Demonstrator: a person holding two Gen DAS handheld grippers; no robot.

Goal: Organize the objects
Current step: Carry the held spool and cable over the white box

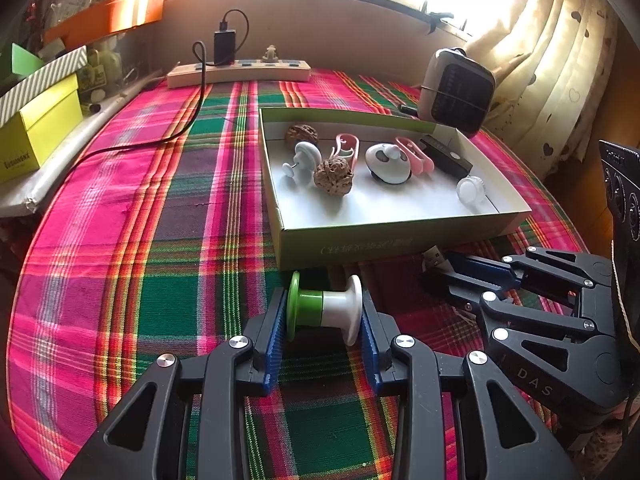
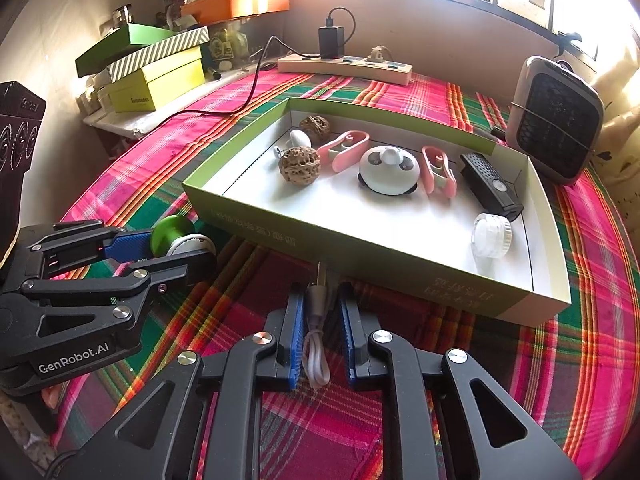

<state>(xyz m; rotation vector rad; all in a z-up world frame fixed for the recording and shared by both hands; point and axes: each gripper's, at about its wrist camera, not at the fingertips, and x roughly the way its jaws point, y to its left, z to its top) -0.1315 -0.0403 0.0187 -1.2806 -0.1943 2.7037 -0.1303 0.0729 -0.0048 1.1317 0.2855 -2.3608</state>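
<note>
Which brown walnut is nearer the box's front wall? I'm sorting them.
The larger-looking brown wrinkled walnut beside the white pin; the other brown walnut sits against the back wall of the green cardboard box.

My blue ribbed rubbery pads (image 1: 276,340) grip a glossy green-and-white plastic spool (image 1: 326,308); woven plaid cloth (image 1: 140,240) looks matt, green cardboard box (image 1: 400,236) matt, wrinkled brown walnuts (image 1: 333,176) rough

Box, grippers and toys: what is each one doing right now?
Box: open, lidless, on the tablecloth.
Left gripper: shut on the green and white spool.
Right gripper: shut on the white cable.
Charger: plugged into the power strip.
</note>
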